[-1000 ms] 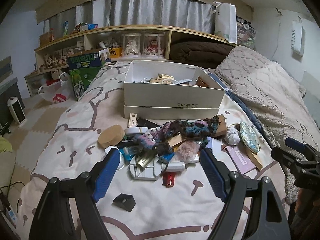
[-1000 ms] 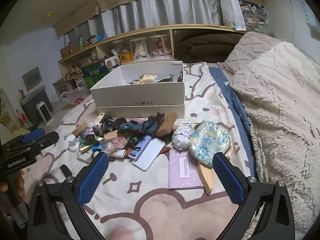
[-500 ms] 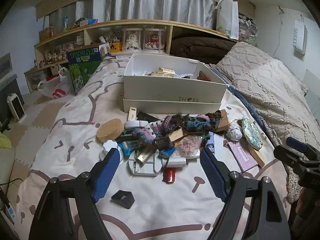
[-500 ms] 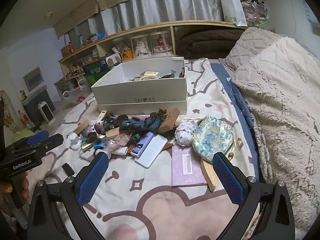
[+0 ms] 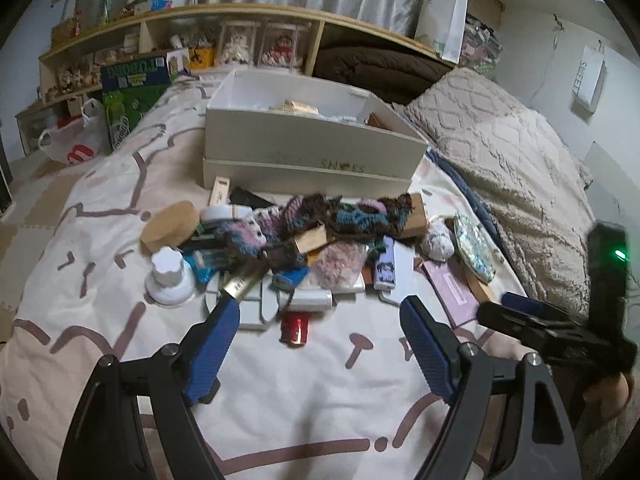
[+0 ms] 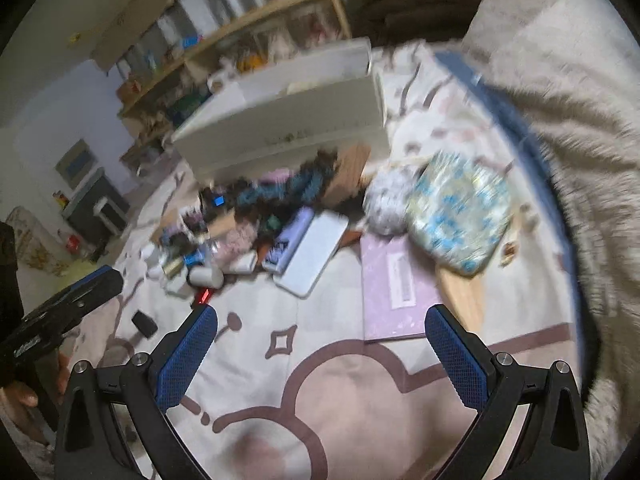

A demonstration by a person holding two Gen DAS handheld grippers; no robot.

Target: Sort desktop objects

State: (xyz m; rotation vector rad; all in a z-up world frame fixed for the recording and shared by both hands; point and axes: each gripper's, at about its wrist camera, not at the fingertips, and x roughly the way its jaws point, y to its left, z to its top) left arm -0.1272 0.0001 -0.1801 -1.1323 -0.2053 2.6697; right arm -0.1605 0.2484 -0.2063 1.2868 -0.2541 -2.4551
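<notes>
A heap of small objects lies on the bed sheet in front of a white shoe box (image 5: 312, 152): a knitted scarf (image 5: 340, 216), a cork disc (image 5: 170, 228), a white jar (image 5: 168, 274), a red can (image 5: 295, 326), a white case (image 6: 314, 252), a purple booklet (image 6: 394, 280), a floral pouch (image 6: 460, 216). My left gripper (image 5: 320, 340) is open and empty, just short of the red can. My right gripper (image 6: 320, 348) is open and empty, over the sheet near the booklet. The right wrist view is blurred.
A beige blanket (image 5: 512, 152) covers the bed's right side. Shelves with toys and boxes (image 5: 180, 48) run behind the shoe box. A small black object (image 6: 143, 324) lies on the sheet at the left. The floor lies beyond the bed's left edge.
Both grippers have moved forward and closer to the heap. The right wrist view has tilted and blurred with motion. Both stay open and empty.
</notes>
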